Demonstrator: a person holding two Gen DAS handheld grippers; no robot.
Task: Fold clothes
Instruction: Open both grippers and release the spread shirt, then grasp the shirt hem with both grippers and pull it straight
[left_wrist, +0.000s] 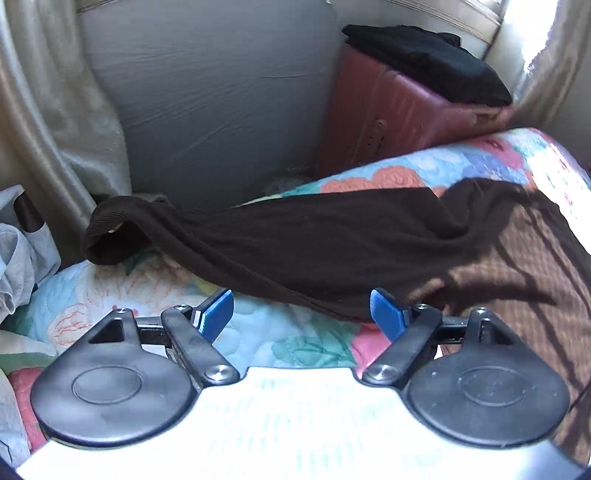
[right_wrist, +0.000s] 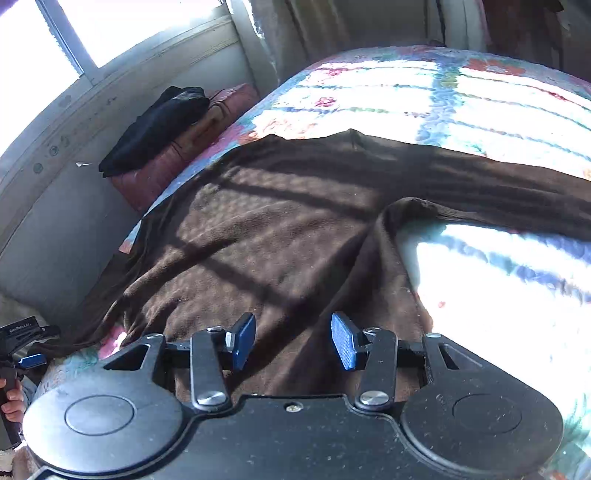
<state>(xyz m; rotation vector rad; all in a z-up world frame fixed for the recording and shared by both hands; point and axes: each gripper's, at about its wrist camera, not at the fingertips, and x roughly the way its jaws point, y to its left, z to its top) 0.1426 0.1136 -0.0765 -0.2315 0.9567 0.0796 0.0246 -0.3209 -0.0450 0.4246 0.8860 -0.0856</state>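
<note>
Nearest, the left gripper (left_wrist: 302, 310) and right gripper (right_wrist: 293, 341) hold their blue-padded fingers (right_wrist: 243, 339) apart over the dark brown knit sweater (right_wrist: 258, 229) spread on the floral quilted bed (right_wrist: 480, 92), gripping nothing, with a maroon suitcase (left_wrist: 388, 122) beyond.

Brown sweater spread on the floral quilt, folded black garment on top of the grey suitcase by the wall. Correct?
Nearly. The suitcase is dark red, not grey, as the left wrist view shows. The rest holds: the brown sweater lies spread on the floral quilt, and the folded black garment sits on top of the suitcase by the wall.
</note>
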